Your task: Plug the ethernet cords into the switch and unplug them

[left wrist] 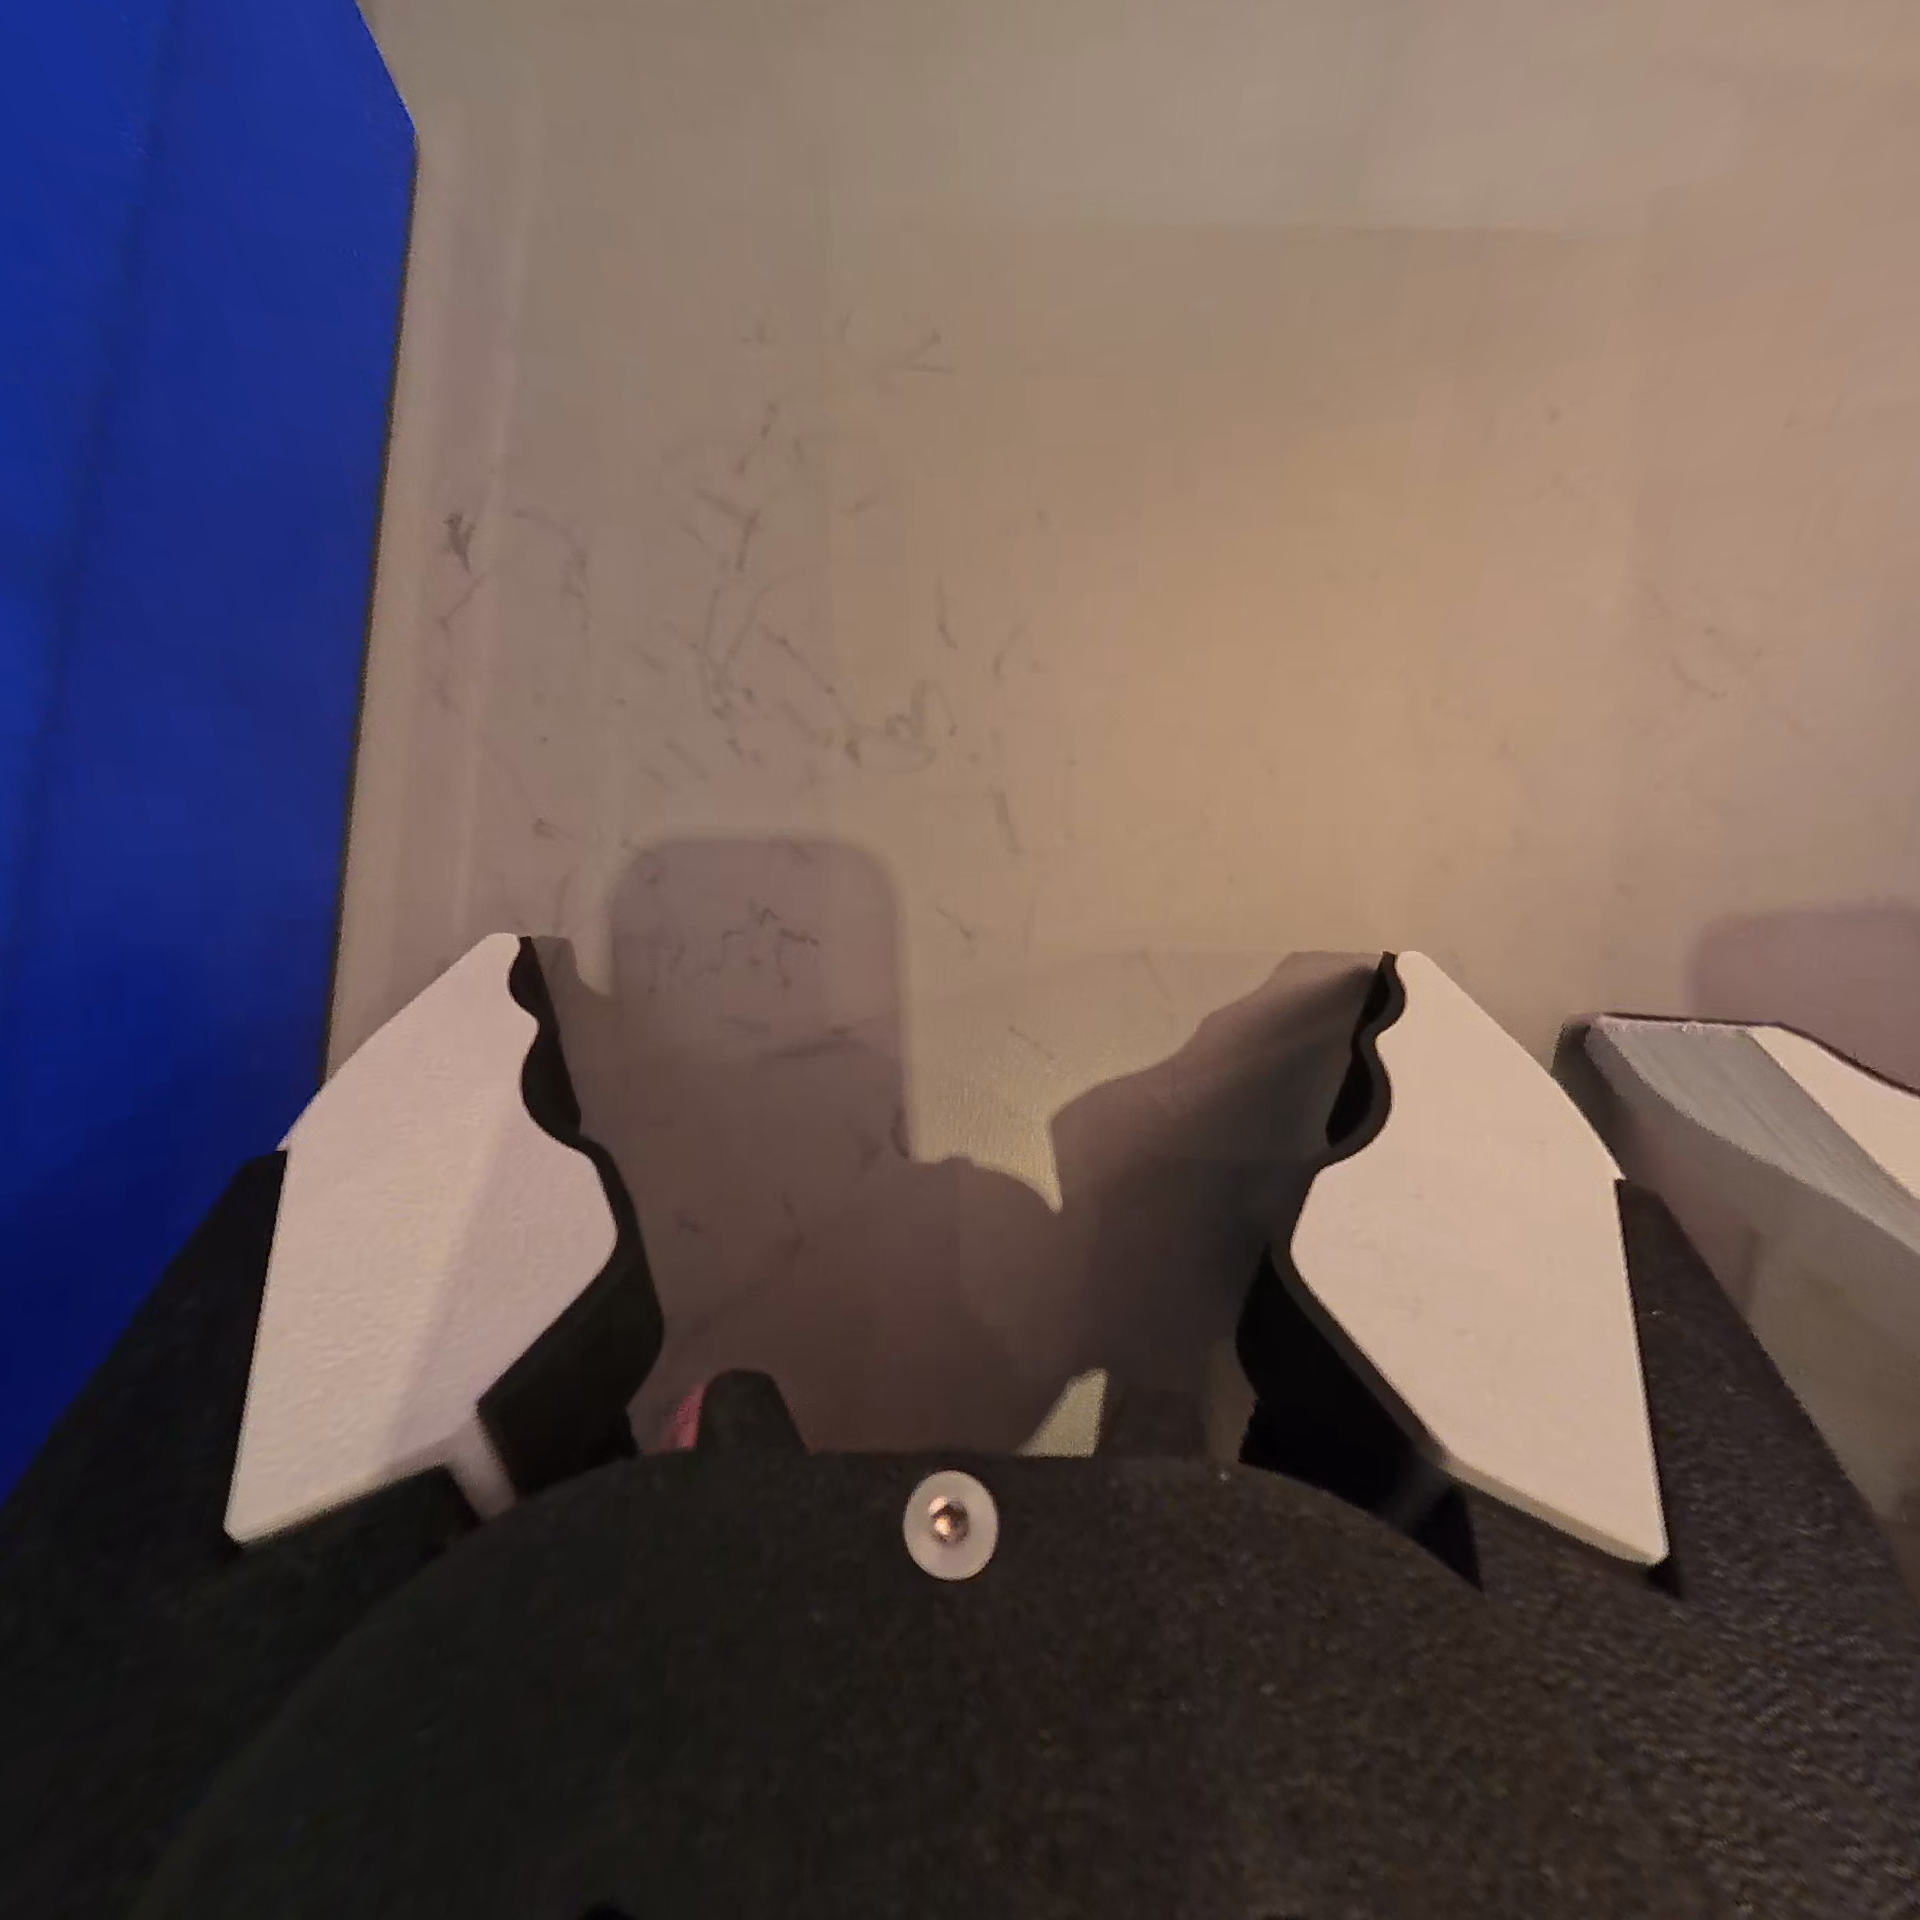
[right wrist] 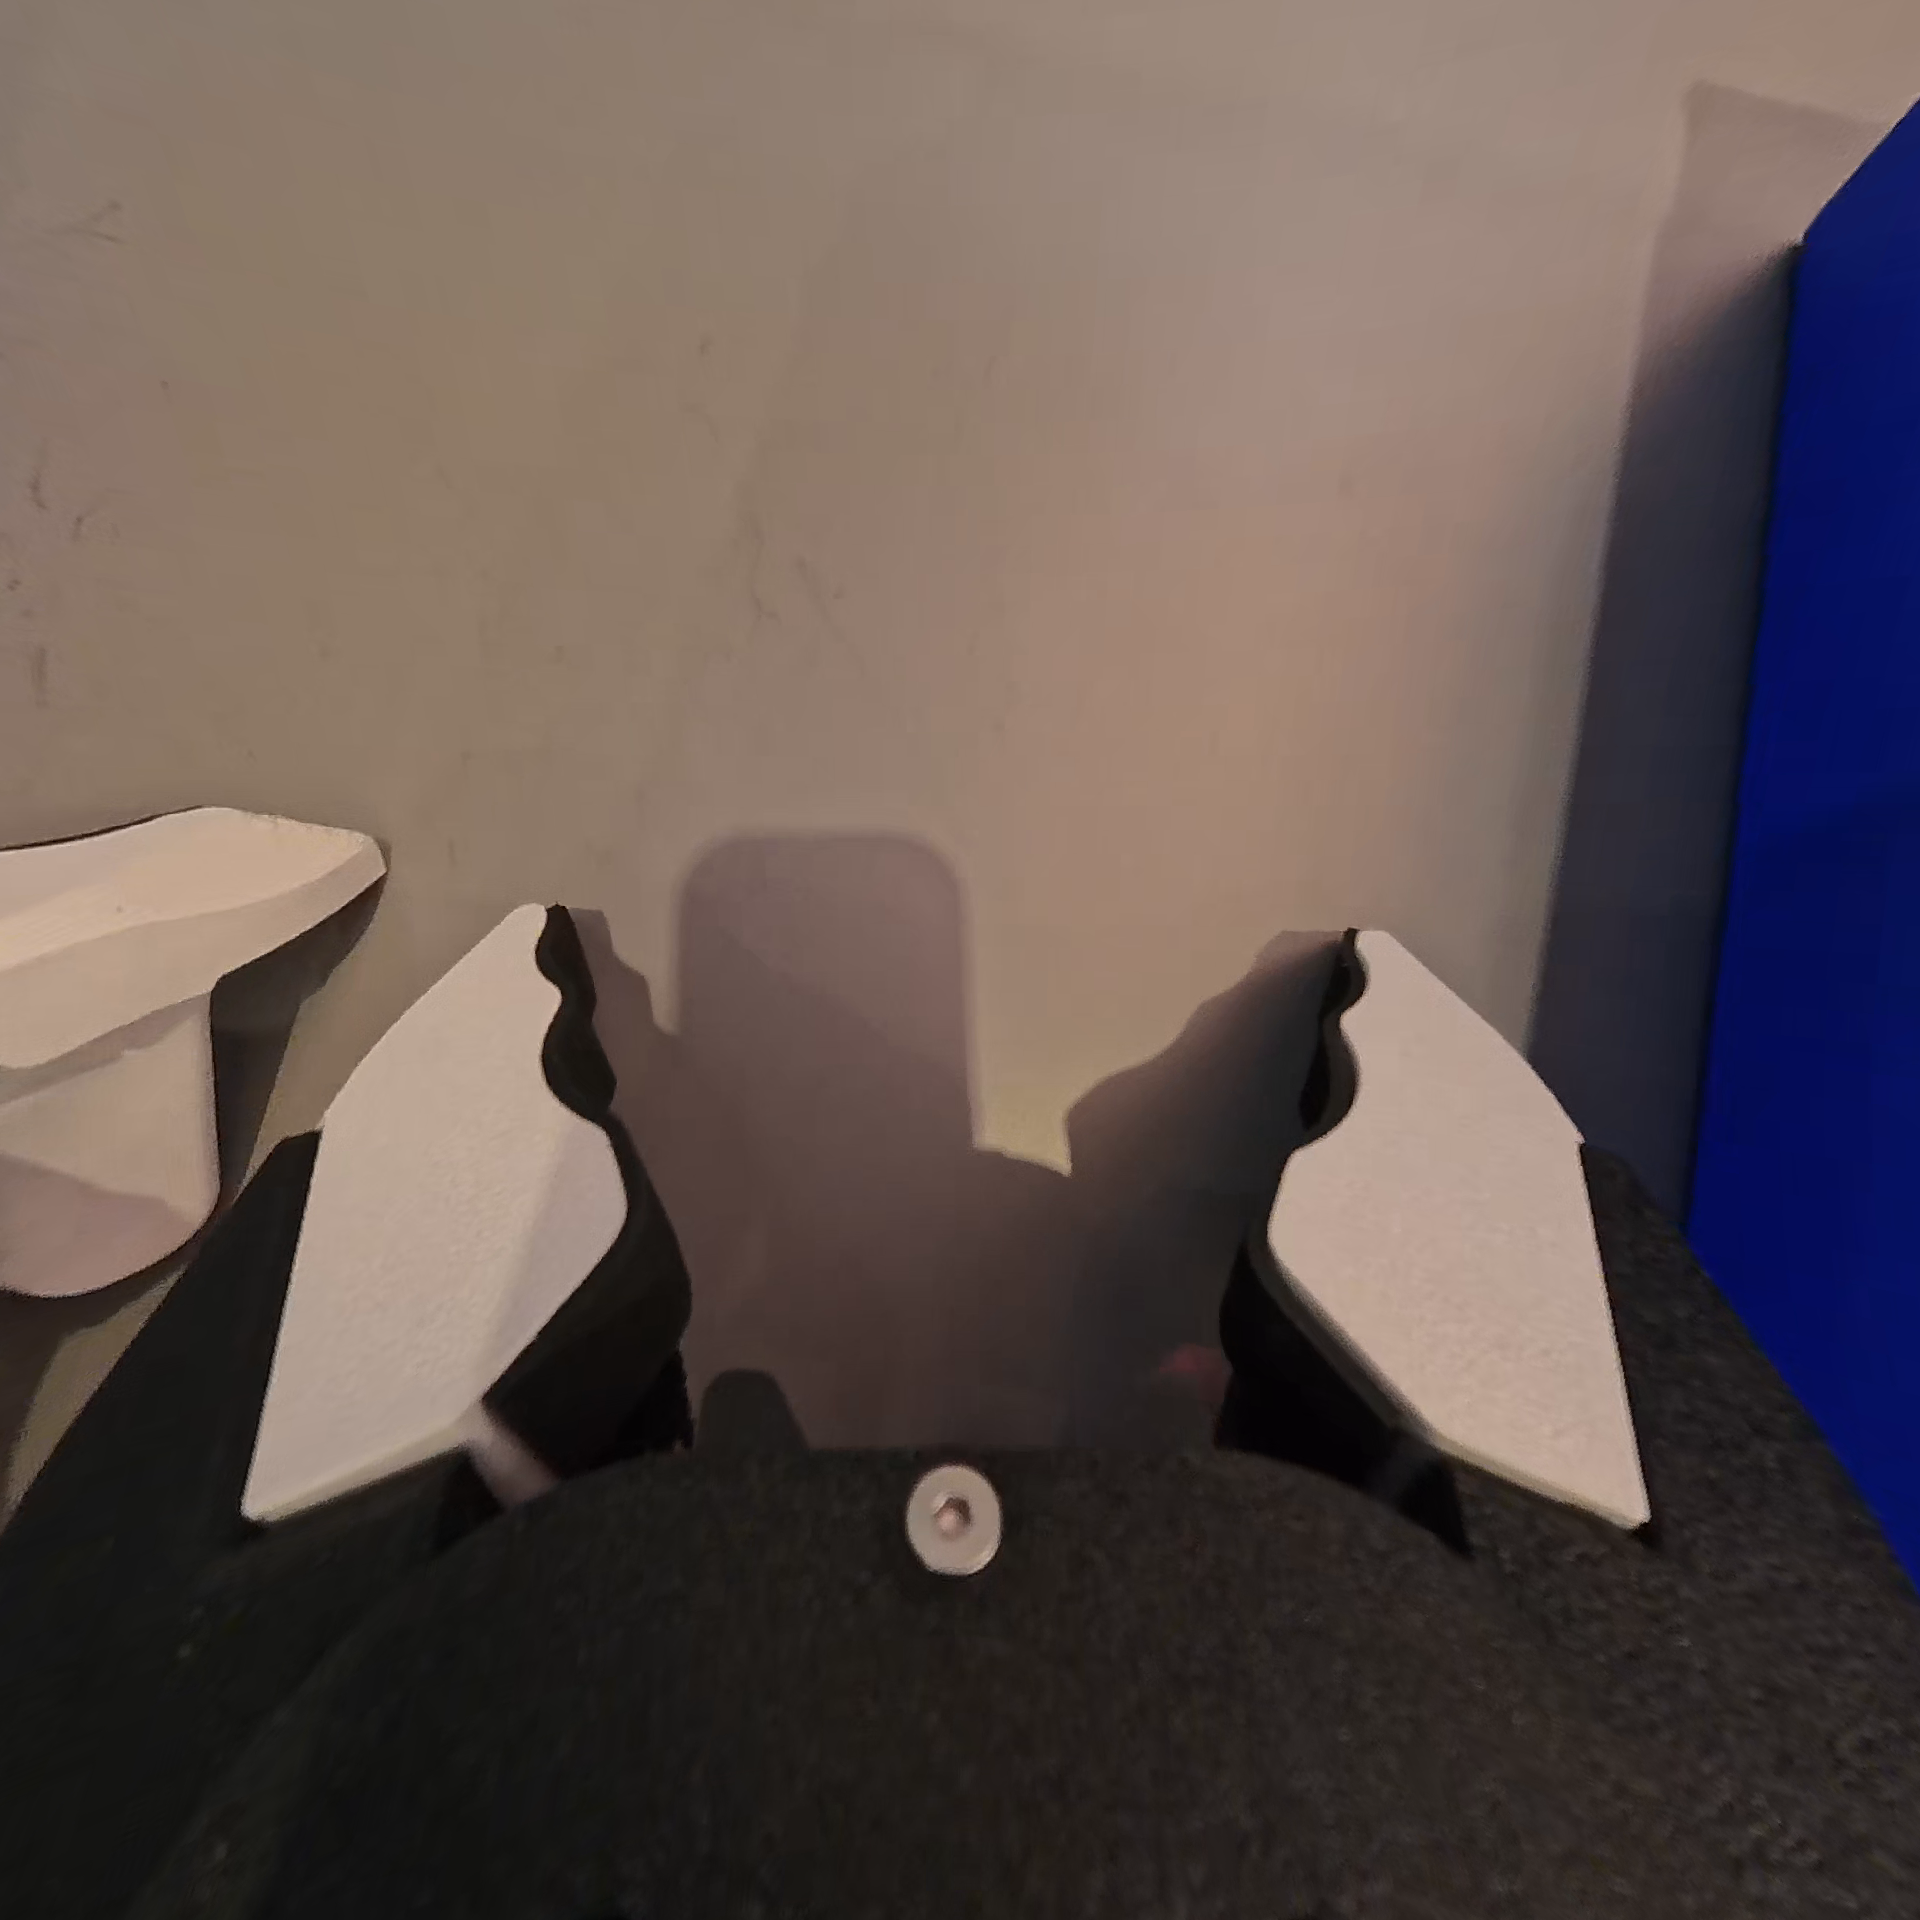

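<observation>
Both grippers spread wide over a scuffed pale surface.

In the left wrist view our left gripper (left wrist: 956,951) gapes on nothing, a blue panel (left wrist: 177,675) to its left; in the right wrist view our right gripper (right wrist: 956,920) gapes likewise, a blue panel (right wrist: 1829,779) to its right. We cannot see cords or switch.

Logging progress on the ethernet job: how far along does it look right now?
Nothing looks done that can be judged: neither view shows a switch or cords. Nothing is in hand: the left gripper and right gripper are wide open over a bare pale surface edged by blue panels. Any plugging or unplugging left cannot be seen.
</observation>
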Demonstrator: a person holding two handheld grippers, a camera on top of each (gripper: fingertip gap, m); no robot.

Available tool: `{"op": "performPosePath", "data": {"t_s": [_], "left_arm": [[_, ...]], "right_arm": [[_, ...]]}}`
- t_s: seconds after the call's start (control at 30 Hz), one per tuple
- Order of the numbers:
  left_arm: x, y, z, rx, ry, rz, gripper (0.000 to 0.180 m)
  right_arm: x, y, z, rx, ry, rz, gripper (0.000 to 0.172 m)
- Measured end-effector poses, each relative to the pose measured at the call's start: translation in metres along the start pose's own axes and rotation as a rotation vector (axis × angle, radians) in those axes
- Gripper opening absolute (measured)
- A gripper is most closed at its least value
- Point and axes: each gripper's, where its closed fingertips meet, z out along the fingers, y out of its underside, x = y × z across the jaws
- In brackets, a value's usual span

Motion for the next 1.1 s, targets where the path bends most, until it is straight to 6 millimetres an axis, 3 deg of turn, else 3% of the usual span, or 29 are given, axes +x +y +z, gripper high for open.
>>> {"op": "performPosePath", "data": {"t_s": [0.3, 0.5, 1.1], "left_arm": [[0.000, 0.000, 0.000, -0.001, 0.001, -0.001, 0.141], [0.000, 0.000, 0.000, -0.001, 0.001, -0.001, 0.141], [0.001, 0.000, -0.001, -0.001, 0.001, -0.001, 0.141]], "right_arm": [[-0.002, 0.007, -0.007, 0.001, -0.032, -0.034, 0.129], [-0.001, 0.001, 0.004, -0.025, -0.039, -0.041, 0.145], [-0.001, 0.000, 0.004, -0.023, -0.045, -0.049, 0.145]]}}
